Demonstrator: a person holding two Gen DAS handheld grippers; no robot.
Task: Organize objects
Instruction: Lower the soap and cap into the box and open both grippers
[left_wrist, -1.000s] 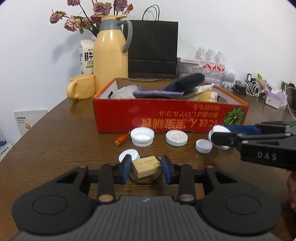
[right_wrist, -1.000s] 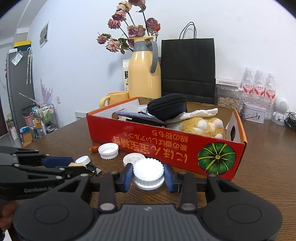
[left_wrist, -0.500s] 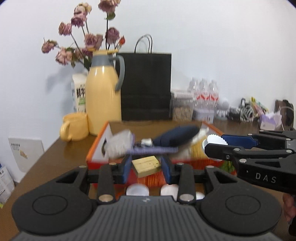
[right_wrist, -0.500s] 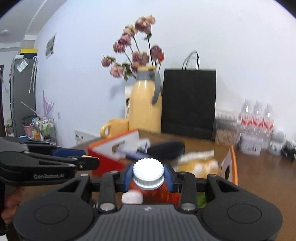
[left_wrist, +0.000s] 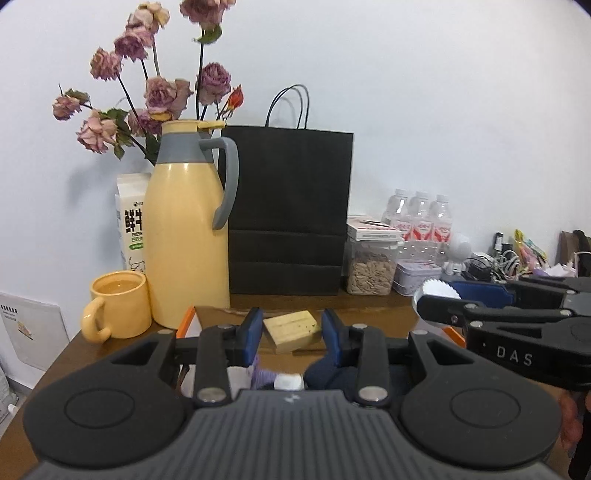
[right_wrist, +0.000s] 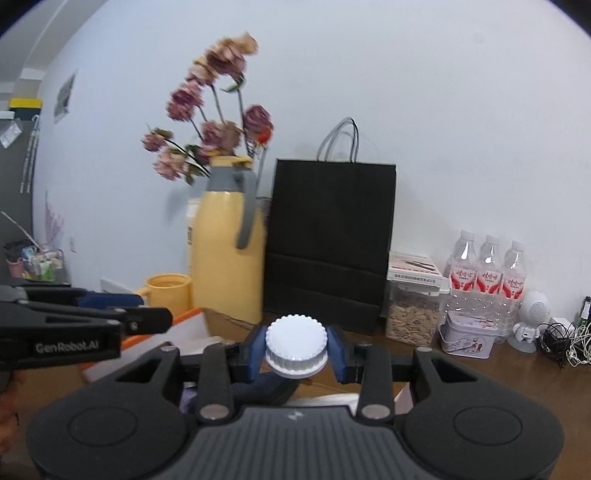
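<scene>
My left gripper (left_wrist: 291, 334) is shut on a pale yellow block (left_wrist: 291, 329) and holds it in the air above the red-orange cardboard box (left_wrist: 185, 322). Below it, inside the box, lie a purple item (left_wrist: 263, 376) and a dark blue pouch (left_wrist: 325, 373). My right gripper (right_wrist: 296, 349) is shut on a white ribbed cap (right_wrist: 296, 343), also lifted over the box's orange rim (right_wrist: 177, 319). In the left wrist view the right gripper (left_wrist: 439, 308) reaches in from the right with the cap (left_wrist: 437, 291). The left gripper (right_wrist: 147, 317) shows at the left of the right wrist view.
Behind the box stand a yellow thermos jug (left_wrist: 186, 240), a yellow mug (left_wrist: 118, 302), a milk carton (left_wrist: 131, 221), a black paper bag (left_wrist: 288, 210), a seed container (left_wrist: 371, 264), a tin (right_wrist: 467, 338), water bottles (right_wrist: 487, 273) and cables (right_wrist: 561, 341). Dried flowers (left_wrist: 159, 88) rise behind the jug.
Both grippers have risen and moved forward from the table in front of the box to above it, each keeping its object. The loose caps on the table have dropped out of view.
</scene>
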